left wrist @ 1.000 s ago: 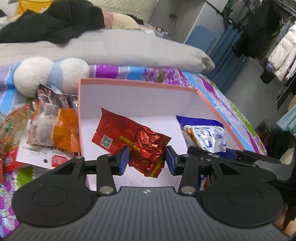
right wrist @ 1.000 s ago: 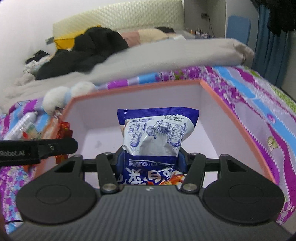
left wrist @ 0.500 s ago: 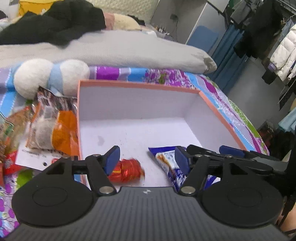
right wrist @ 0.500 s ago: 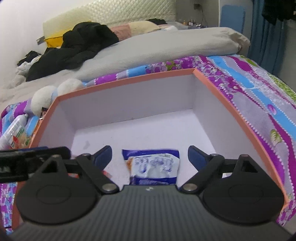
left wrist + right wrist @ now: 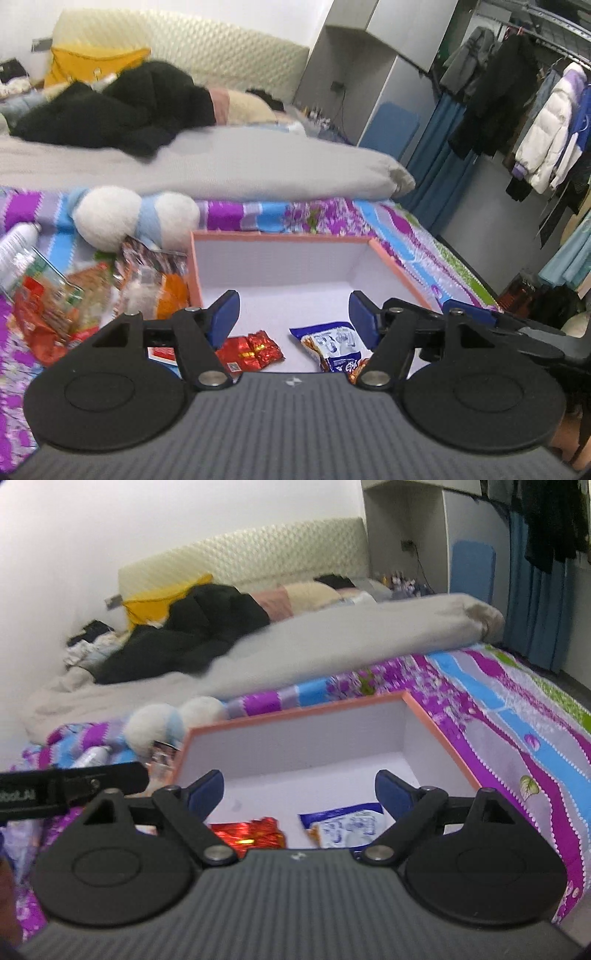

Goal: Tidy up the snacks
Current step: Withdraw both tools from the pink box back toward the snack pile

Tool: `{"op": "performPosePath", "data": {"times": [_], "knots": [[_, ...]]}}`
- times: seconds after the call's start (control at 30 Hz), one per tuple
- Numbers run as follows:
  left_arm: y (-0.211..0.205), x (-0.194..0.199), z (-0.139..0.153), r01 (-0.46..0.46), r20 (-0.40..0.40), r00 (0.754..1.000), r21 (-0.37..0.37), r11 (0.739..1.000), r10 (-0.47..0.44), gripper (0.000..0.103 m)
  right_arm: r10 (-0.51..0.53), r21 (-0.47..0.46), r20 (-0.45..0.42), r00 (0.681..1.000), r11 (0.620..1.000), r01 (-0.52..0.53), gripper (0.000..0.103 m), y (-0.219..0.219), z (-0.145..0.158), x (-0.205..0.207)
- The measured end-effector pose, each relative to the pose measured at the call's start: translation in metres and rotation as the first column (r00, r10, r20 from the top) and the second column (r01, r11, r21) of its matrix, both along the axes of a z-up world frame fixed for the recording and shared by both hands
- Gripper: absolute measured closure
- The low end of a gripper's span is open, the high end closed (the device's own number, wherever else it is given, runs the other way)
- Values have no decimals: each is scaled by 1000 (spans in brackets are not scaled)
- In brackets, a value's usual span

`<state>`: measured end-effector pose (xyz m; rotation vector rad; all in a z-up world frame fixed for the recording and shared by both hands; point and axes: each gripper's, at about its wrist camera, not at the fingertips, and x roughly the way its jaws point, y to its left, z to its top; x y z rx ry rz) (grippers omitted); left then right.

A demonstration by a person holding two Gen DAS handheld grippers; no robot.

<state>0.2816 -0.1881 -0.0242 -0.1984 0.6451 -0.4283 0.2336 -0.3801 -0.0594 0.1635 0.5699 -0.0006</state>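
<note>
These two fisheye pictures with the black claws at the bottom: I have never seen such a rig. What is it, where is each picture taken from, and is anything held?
There is no robot here: a person holds a two-finger gripper in each hand, and a camera on each looks forward along its fingers. One picture comes from the left gripper, the other from the right gripper. The blue pieces are the finger pads.

Both look down into an orange-rimmed box standing on a patterned bedspread. Inside the box lie a red foil packet and a blue-and-white snack bag. More snacks lie in a pile left of the box, beside a white-and-blue plush toy.

Nothing is held: both grippers stand open and empty above the box.
</note>
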Motion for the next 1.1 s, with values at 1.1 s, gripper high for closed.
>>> {"op": "performPosePath", "data": {"times": [1.1], "knots": [[166,-164,-21,-214,53,976,49,976,212,32,127,2,91,988,992,-128,13,126,-21,-140]]}}
